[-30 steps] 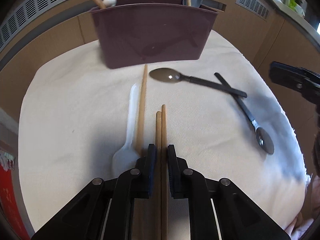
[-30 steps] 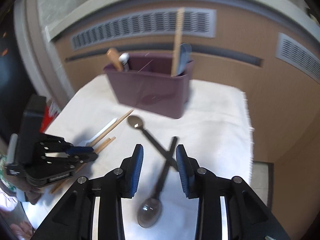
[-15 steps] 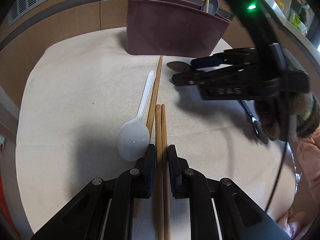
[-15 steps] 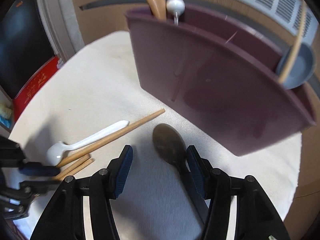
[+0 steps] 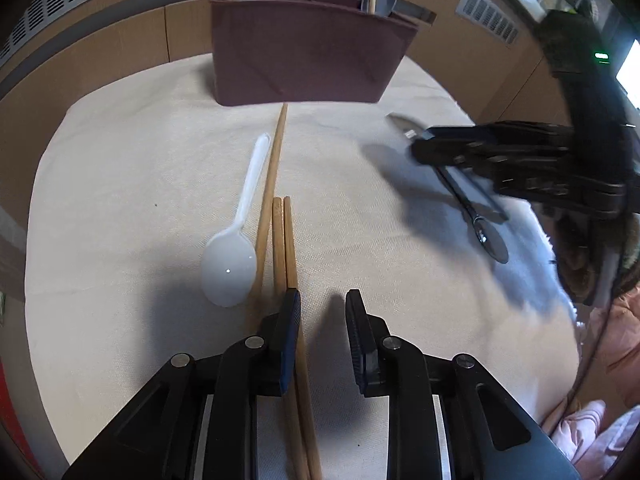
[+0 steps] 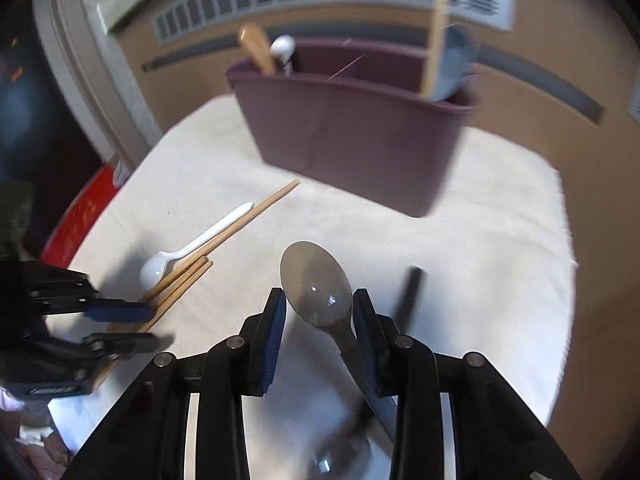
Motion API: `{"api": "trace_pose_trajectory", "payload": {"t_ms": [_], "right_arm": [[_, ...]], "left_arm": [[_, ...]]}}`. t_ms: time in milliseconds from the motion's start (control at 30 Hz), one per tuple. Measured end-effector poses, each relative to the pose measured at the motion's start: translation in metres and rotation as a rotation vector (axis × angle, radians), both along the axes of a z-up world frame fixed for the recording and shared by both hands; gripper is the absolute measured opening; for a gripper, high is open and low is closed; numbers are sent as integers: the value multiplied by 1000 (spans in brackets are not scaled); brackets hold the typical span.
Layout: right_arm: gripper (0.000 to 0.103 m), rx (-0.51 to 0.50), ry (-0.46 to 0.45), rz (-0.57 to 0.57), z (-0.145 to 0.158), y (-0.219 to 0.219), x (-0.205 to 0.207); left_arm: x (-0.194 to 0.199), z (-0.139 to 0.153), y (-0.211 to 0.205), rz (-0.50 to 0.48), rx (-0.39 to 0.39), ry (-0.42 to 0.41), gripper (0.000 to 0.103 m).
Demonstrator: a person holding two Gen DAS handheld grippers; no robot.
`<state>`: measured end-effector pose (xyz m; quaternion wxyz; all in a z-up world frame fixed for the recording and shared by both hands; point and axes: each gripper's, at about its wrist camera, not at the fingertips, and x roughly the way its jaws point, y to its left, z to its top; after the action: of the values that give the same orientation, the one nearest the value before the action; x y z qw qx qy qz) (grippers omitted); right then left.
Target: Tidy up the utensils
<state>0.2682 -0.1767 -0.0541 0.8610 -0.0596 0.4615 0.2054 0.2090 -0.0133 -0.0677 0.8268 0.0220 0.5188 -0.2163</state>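
My left gripper (image 5: 320, 308) was opening off the chopstick pair (image 5: 286, 240) lying before the purple caddy (image 5: 308, 64). My right gripper (image 6: 319, 312) was closing around the grey spoon (image 6: 316, 288); next I judged: lift, drop it in.

On the cream cloth lie three light-brown wooden chopsticks (image 5: 276, 168), one white plastic spoon (image 5: 230, 260) and two dark metal spoons with black handles (image 6: 318, 288). One maroon plastic utensil holder (image 5: 308, 52) stands upright. Its contents number four: one wooden handle, one white-tipped utensil, one wooden stick and one grey spoon.
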Motion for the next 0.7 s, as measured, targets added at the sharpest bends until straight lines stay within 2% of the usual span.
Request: {"api": "trace_pose_trajectory", "payload": {"t_ms": [67, 133, 233, 533, 633, 700], "right_arm": [[32, 14, -27, -34, 9, -12, -11], [32, 43, -41, -54, 15, -25, -22], [32, 71, -50, -80, 19, -34, -28], [32, 114, -40, -123, 13, -57, -43], [32, 129, -29, -132, 9, -60, -43], [32, 136, -24, -137, 7, -62, -44]], "left_arm": [[2, 0, -4, 10, 18, -10, 26], [4, 0, -8, 1, -14, 8, 28], [5, -3, -17, -29, -63, 79, 28], [14, 8, -20, -1, 75, 23, 28], [24, 2, -22, -15, 122, 44, 28], [31, -4, -26, -41, 110, 89, 27]]}}
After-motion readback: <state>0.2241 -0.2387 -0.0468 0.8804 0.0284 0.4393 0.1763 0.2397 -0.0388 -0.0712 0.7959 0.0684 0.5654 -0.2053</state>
